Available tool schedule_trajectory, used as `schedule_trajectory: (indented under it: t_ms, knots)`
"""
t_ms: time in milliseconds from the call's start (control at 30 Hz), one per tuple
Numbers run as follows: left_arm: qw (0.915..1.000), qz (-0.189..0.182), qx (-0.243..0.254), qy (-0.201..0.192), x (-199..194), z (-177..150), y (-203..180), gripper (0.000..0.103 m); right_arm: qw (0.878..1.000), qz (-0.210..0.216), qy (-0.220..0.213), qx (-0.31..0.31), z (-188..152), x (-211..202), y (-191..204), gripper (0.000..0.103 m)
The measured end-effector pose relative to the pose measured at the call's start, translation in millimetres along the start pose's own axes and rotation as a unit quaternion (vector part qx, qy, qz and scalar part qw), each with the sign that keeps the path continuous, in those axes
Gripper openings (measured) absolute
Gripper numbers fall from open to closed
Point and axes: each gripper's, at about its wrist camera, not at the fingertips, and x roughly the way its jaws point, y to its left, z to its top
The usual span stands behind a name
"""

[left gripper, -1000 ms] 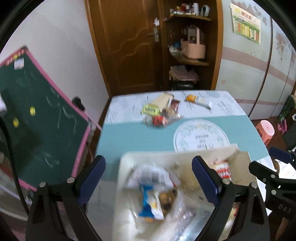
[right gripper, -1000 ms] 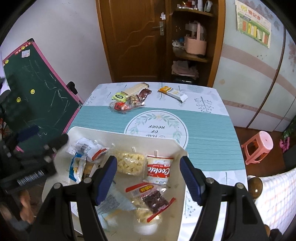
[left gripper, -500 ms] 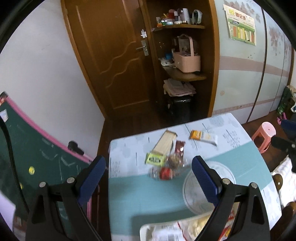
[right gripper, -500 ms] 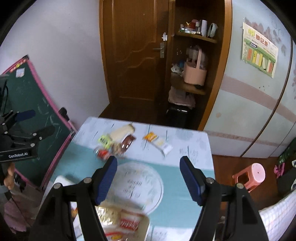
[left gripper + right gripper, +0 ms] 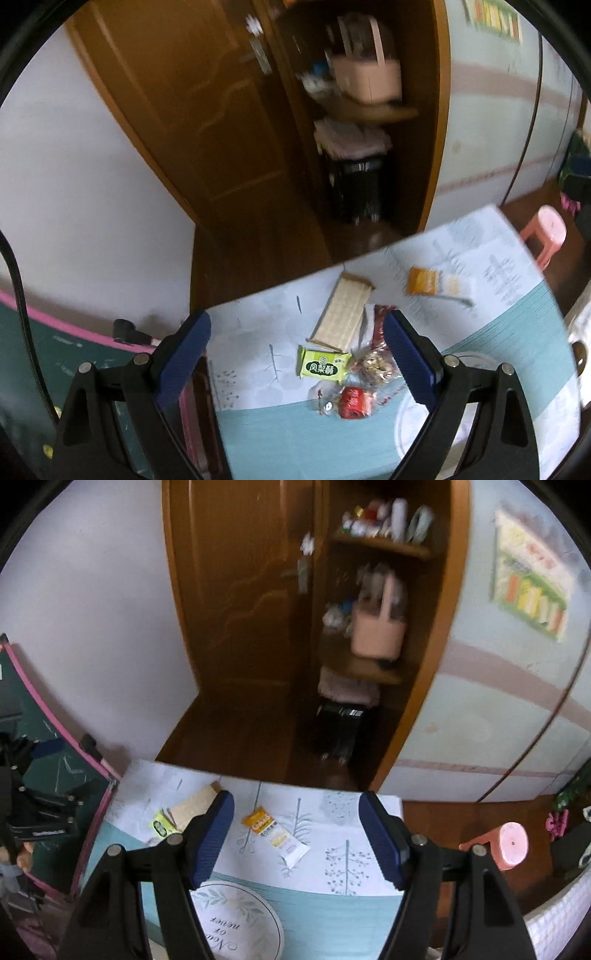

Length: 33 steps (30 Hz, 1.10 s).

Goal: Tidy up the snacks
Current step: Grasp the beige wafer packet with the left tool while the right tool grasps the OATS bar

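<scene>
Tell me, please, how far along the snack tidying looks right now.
Done: nothing that these views can confirm; no container shows. In hand: nothing, since the left tongs and right tongs both stand open and empty above the table. Left: the green packet, the long wafer pack, the red snack, the clear nut bag and the orange-and-white bar lie loose at the far end.

White Chinese characters, roughly 凤梨酥, on a green snack packet (image 5: 323, 366), script words "Not", "of", "never" upside down on a round placemat emblem (image 5: 236, 919), other print blurred
</scene>
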Motion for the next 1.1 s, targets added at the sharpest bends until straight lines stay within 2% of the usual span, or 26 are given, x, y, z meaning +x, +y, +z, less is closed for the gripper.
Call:
schedule_trajectory:
  t_ms: [233, 433, 633, 833, 933, 967, 1000, 1033, 1100]
  knots:
    - [0.9959, -0.002, 0.033, 0.084, 113, -11, -26, 0.091, 0.994, 0.022, 0.097, -0.044, -30, 125, 12, 0.07]
    - [0.99, -0.021, 0.047, 0.131, 174, -25, -33, 0.087, 0.984, 0.041, 0.157, -0.068, -64, 203, 20, 0.07]
    - [0.9847, -0.075, 0.037, 0.153, 201, -34, -38, 0.087, 0.98, 0.052, 0.174, -0.083, -84, 235, 23, 0.07]
    - [0.982, -0.075, 0.033, 0.171, 221, -39, -42, 0.087, 0.977, 0.055, 0.187, -0.086, -96, 251, 26, 0.068]
    - [0.9815, -0.091, 0.012, 0.168, 226, -39, -40, 0.086, 0.978, 0.045, 0.177, -0.1, -98, 248, 28, 0.061]
    - [0.9811, -0.097, 0.005, 0.167, 226, -40, -39, 0.084, 0.978, 0.049, 0.175, -0.1, -99, 246, 27, 0.054]
    - [0.98, -0.11, -0.004, 0.166, 226, -41, -38, 0.077, 0.978, 0.052, 0.174, -0.099, -99, 244, 27, 0.046]
    - [0.9778, -0.13, -0.015, 0.164, 225, -42, -38, 0.066, 0.978, 0.057, 0.177, -0.092, -101, 241, 26, 0.046]
    - [0.9797, -0.126, -0.01, 0.156, 221, -44, -42, 0.06, 0.979, 0.06, 0.178, -0.08, -102, 238, 22, 0.043]
